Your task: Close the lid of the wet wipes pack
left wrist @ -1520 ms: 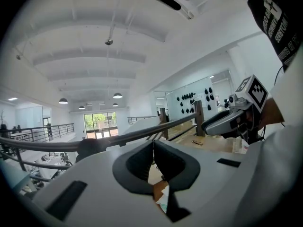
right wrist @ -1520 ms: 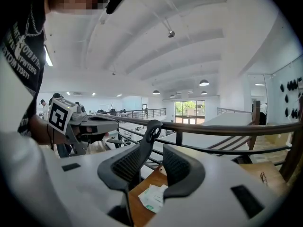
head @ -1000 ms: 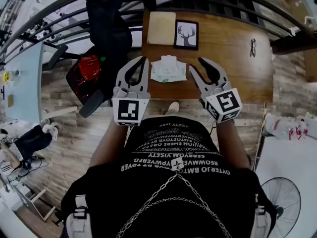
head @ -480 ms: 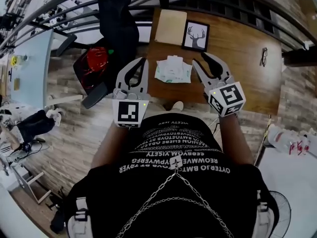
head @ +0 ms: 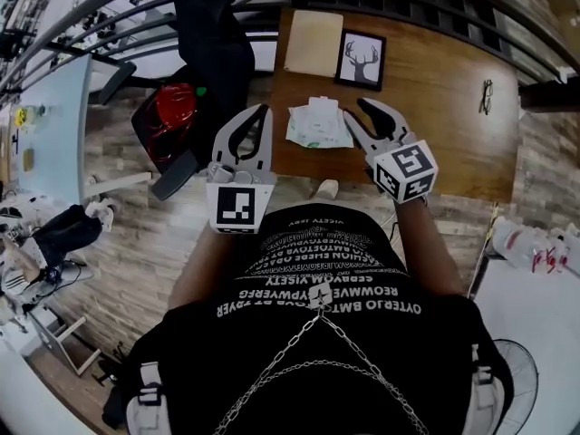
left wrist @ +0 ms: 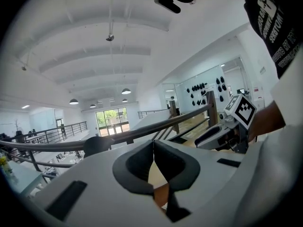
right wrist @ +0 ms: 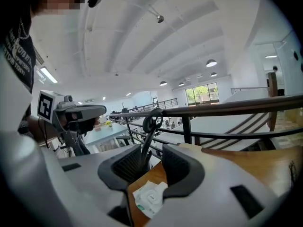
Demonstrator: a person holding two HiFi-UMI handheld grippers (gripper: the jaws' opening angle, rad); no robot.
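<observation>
The wet wipes pack (head: 319, 125), white with green print, lies on the wooden table (head: 435, 89) near its front edge. In the right gripper view the wet wipes pack (right wrist: 149, 197) shows low between the jaws; whether its lid stands up I cannot tell. My right gripper (head: 356, 111) hangs just right of the pack, open, with nothing between its fingers. My left gripper (head: 264, 109) sits left of the pack by the table's left edge. Its jaw tips meet in the left gripper view, so the left gripper (left wrist: 152, 150) is shut on nothing.
A framed deer picture (head: 364, 60) and a pale board (head: 314, 42) lie behind the pack. Glasses (head: 487, 96) rest far right. A black office chair (head: 213, 34) and a red object (head: 172, 116) stand left of the table. A dark railing (right wrist: 227, 109) runs behind.
My right gripper has come down and leftward, closer to the pack's right edge. The left gripper has hardly moved. The head view has shifted slightly.
</observation>
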